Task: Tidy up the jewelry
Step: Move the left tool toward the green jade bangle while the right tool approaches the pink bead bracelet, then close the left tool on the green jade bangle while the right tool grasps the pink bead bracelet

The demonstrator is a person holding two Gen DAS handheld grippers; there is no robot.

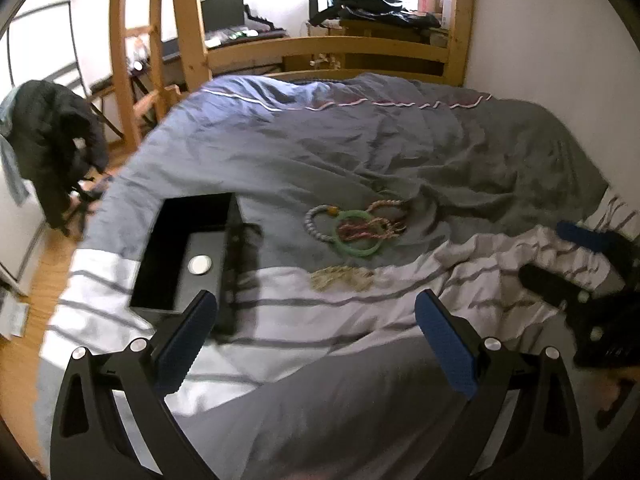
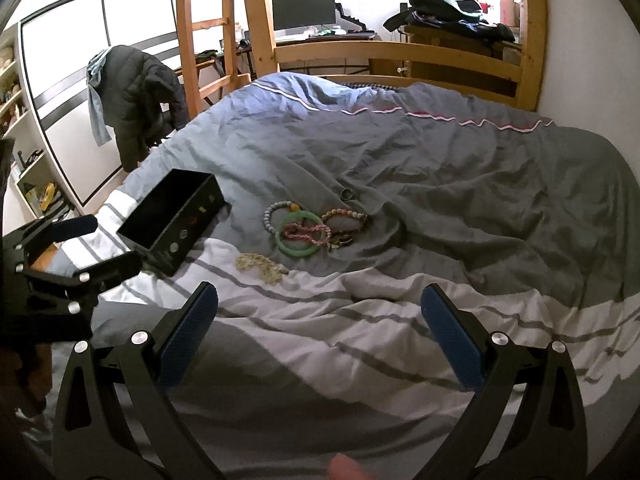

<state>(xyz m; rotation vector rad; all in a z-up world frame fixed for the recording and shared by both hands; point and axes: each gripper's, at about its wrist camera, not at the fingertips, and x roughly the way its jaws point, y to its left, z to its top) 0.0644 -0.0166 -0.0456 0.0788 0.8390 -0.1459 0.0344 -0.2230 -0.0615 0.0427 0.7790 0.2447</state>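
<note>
Left gripper: our left gripper (image 1: 316,316), with black arms and 2 blue ribbed pads, hangs over the striped near part of the bed with its jaws spread wide and nothing between them. In the right wrist view we see it at the far left edge (image 2: 100,244), just beside the box.

Right gripper: our right gripper (image 2: 320,312) is built the same, its jaws are also wide apart, and it holds nothing. In the left wrist view we see it at the right edge (image 1: 576,256), low over the duvet.

Box: we see an open black rectangular box (image 1: 188,256) on the left side of the bed, with 1 small round white object (image 1: 199,265) on its floor.

Jewelry: right of the box, well apart from it, lies a cluster on the grey cloth: a green smooth bangle (image 1: 357,237), a grey beaded bracelet (image 1: 312,222) touching its left edge, and pink and red braided cord bracelets (image 1: 376,226) lying across the bangle. Nearer to us, on the edge of the white stripe, lies a pale gold loose chain (image 1: 340,277) in a heap, apart from the cluster.

Bed: we work over a rumpled grey and blue duvet (image 1: 360,148) with white and grey stripes at its near end, inside a light wooden bed frame (image 1: 320,46).

Far left: a dark puffy jacket (image 2: 136,100) hangs over a chair.
</note>
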